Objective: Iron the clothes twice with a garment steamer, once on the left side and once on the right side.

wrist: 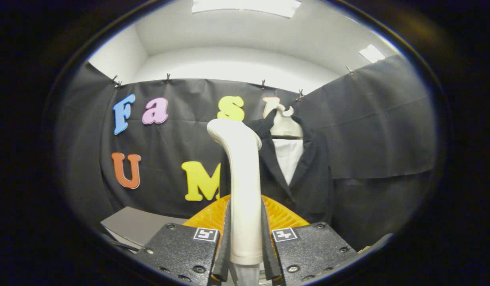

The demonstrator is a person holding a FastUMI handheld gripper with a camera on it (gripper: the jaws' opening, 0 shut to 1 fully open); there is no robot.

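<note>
My gripper (245, 232) is shut on the garment steamer (242, 174), a cream-white handle that stands upright between the fingers, both pads pressing its sides. Its head curves over at the top toward the left. Beyond it, slightly to the right, a dark jacket (308, 178) hangs on a pale hanger (284, 126) against the booth wall, with a white shirt front (288, 157) showing between its lapels. The steamer head is held apart from the jacket, in front of its left shoulder. The steamer hides the jacket's left edge.
An orange ribbed object (280, 214) lies just ahead of the fingers, partly hidden behind the steamer handle. A grey flat surface (137, 224) sits low to the left. Black cloth covers the walls behind and to the right.
</note>
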